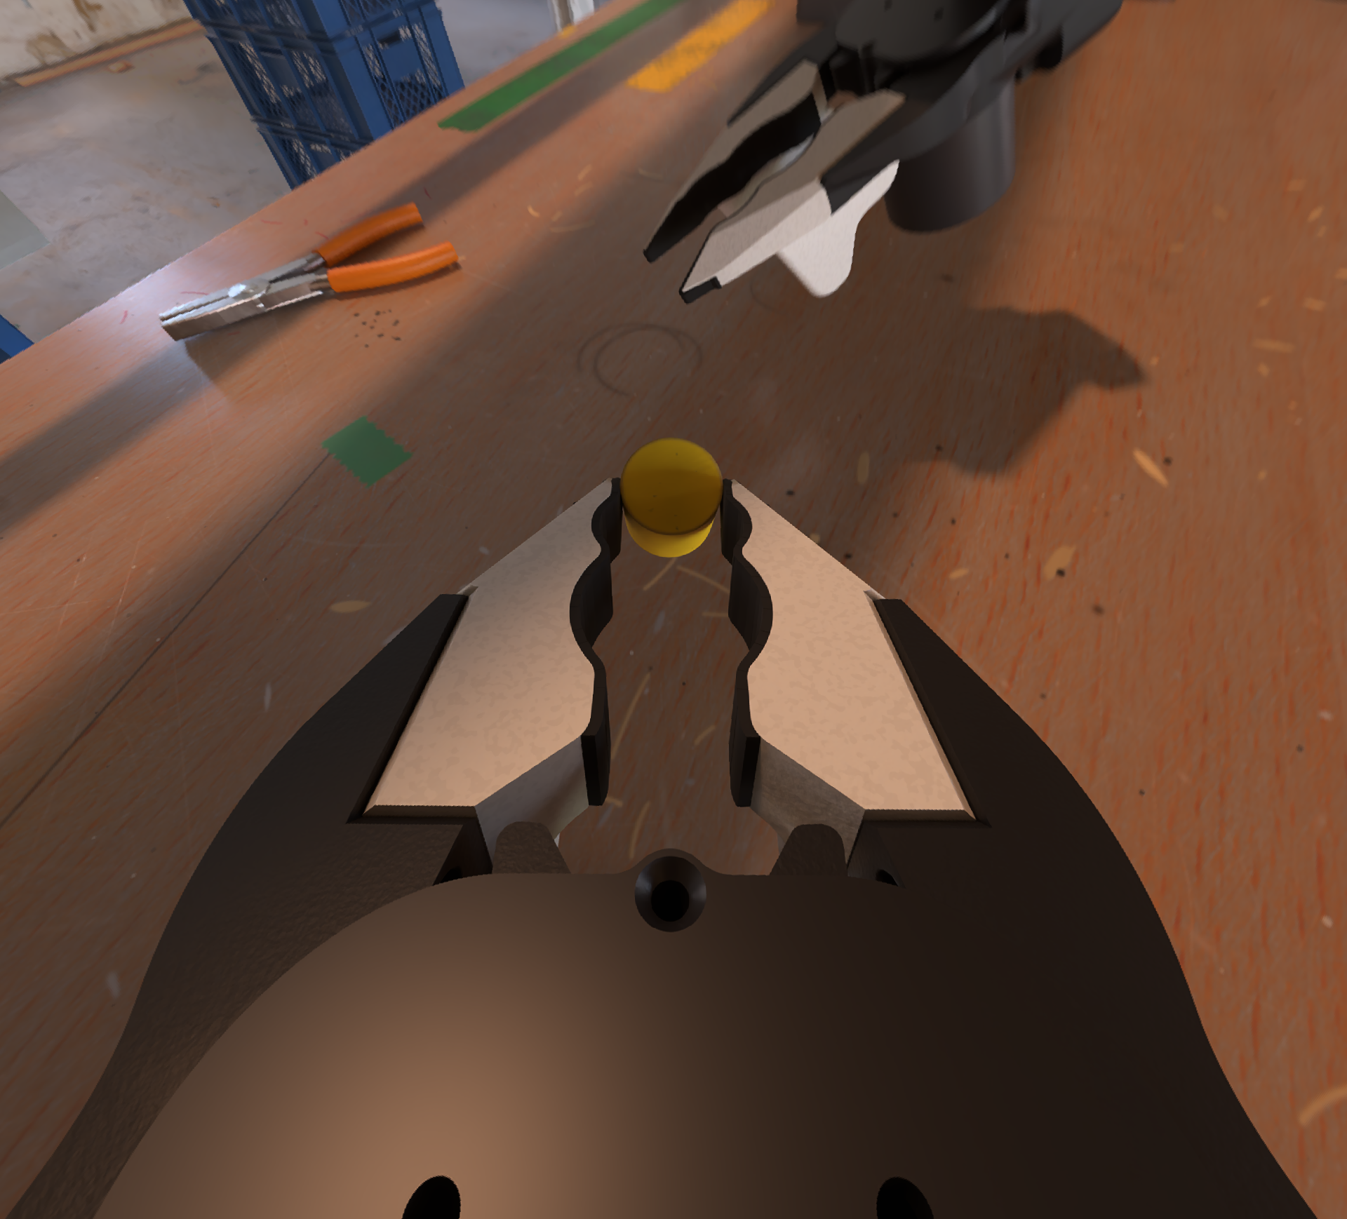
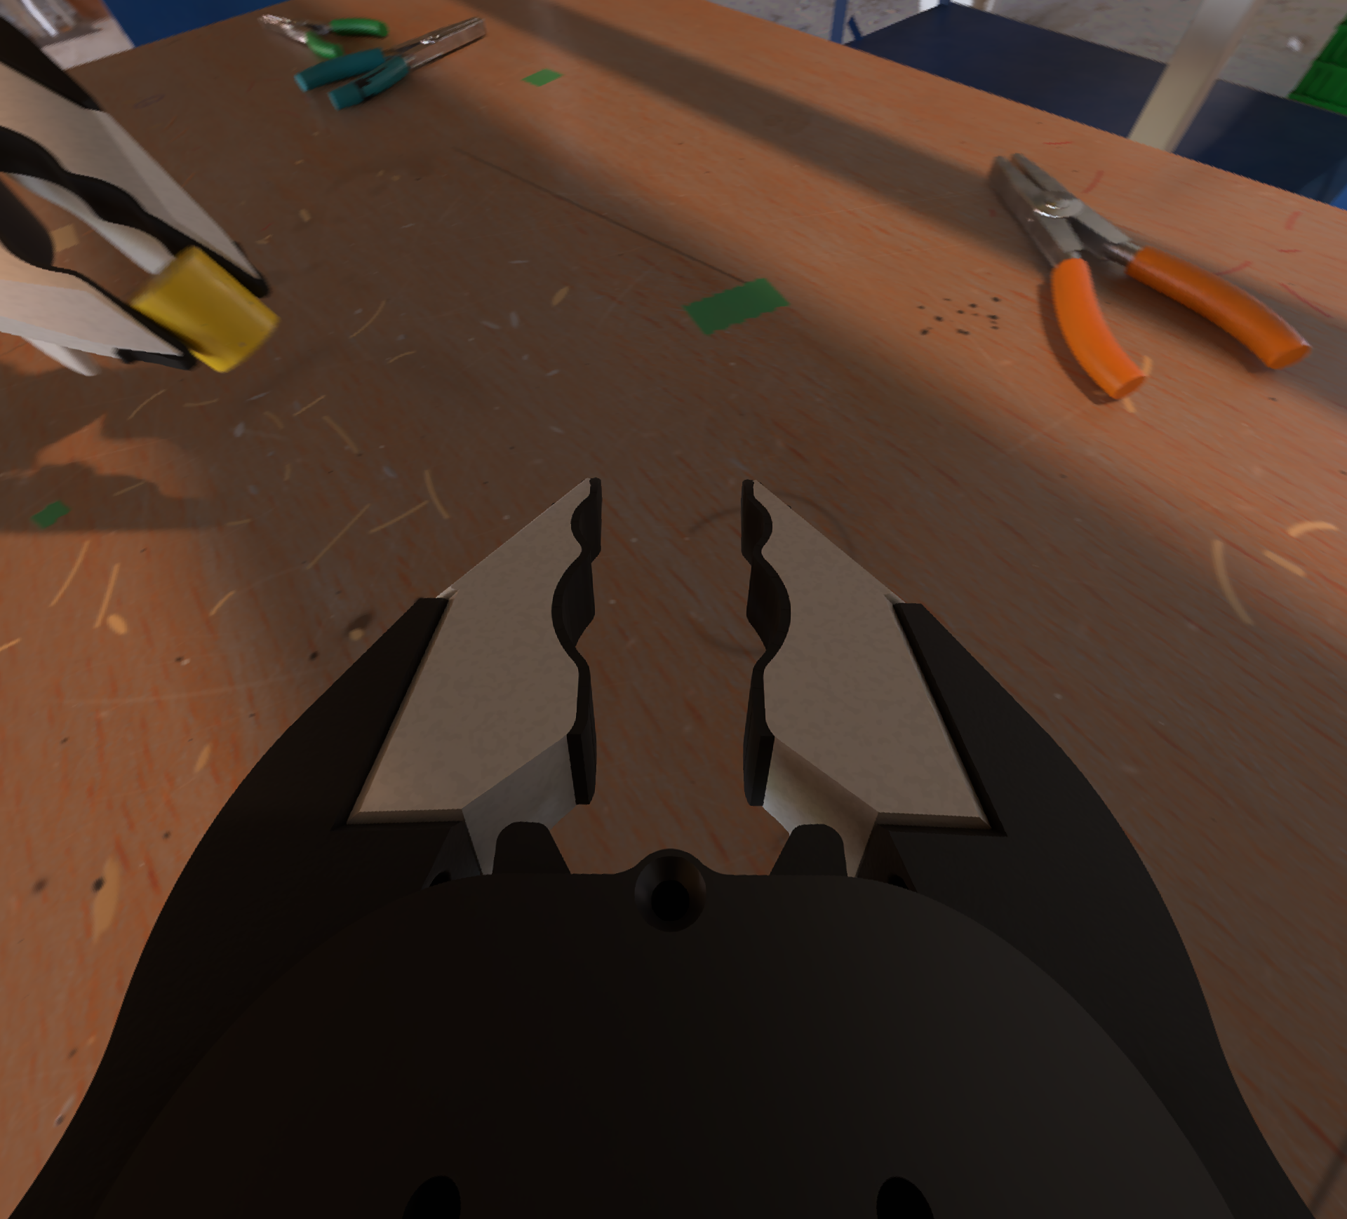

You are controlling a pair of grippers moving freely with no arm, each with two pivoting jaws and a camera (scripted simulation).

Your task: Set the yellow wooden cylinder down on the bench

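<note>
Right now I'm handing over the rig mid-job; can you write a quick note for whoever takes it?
Left tool: shut on the yellow wooden cylinder, pinched at the fingertips and held clear above the bench.
Right tool: open, empty, hovering over the bench nearby.
Also on the bench: orange-handled pliers, plus teal- and green-handled tools farther off.
Done: cylinder is in hand.
Left: lower it to a bare patch of bench, open the left tool, back away.

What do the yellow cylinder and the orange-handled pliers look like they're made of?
Yellow cylinder: probably painted wood, going by its smooth, opaque, slightly satin coat; no grain shows. Orange-handled pliers: shiny bare metal jaws with bright reflections, and handles sleeved in what looks like smooth matte rubber or plastic.
</note>
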